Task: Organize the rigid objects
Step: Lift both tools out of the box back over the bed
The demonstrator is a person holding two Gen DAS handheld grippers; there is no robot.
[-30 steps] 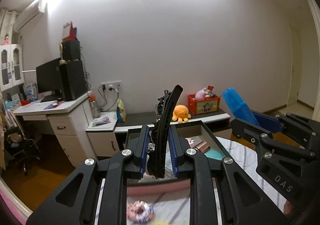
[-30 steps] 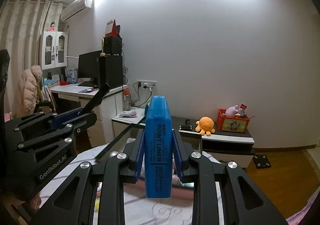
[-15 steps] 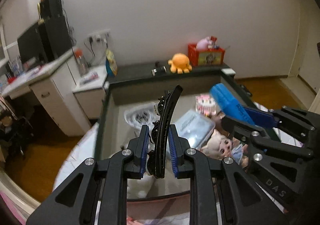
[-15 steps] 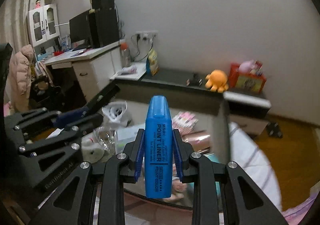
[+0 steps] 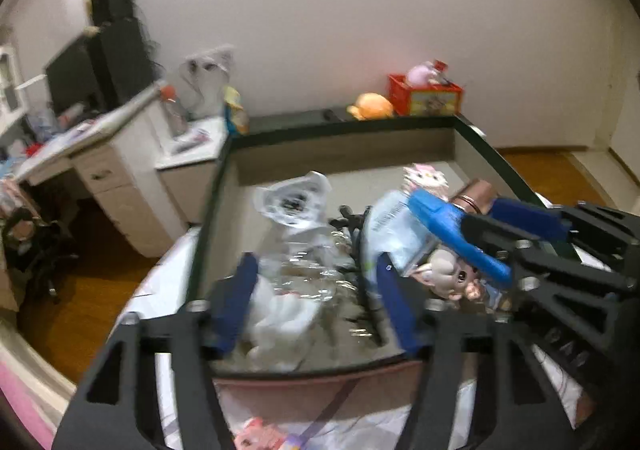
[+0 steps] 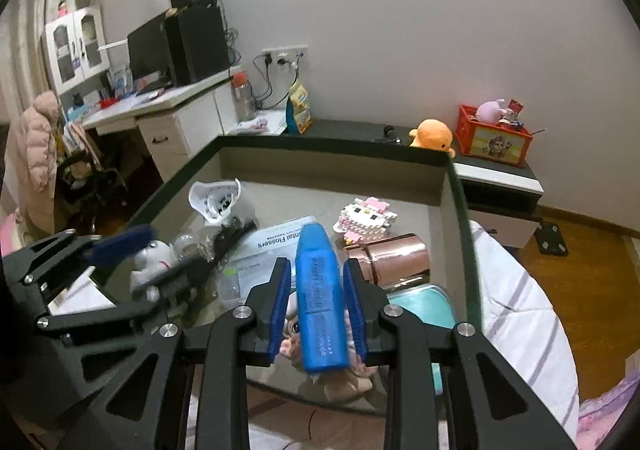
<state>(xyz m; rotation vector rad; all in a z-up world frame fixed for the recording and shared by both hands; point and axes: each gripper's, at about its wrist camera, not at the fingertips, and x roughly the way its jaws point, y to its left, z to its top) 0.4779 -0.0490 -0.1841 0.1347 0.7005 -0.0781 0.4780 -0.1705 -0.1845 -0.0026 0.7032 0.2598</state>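
Observation:
My left gripper (image 5: 316,302) hangs over a dark-rimmed box (image 5: 208,218), its jaws opening wide with nothing held between the blue pads. The black hair clip (image 6: 230,236) lies among the things in the box, in front of that gripper. My right gripper (image 6: 318,306) is over the box's right half, and its jaws are opening. The blue highlighter (image 6: 320,298) is still between them, with narrow gaps to both pads. From the left wrist view the highlighter (image 5: 456,234) slants down toward a doll (image 5: 452,274).
The box also holds a white plastic bag (image 6: 218,200), a flosser packet (image 6: 276,246), a pink-and-white block figure (image 6: 366,220), a rose-gold cylinder (image 6: 392,256) and a teal case (image 6: 424,306). It rests on a striped cloth (image 6: 516,310). A desk (image 6: 172,106) and a low shelf (image 6: 496,174) stand beyond.
Both grippers came down and tipped toward the box. The left jaws opened and the hair clip left them. The right jaws parted slightly from the highlighter.

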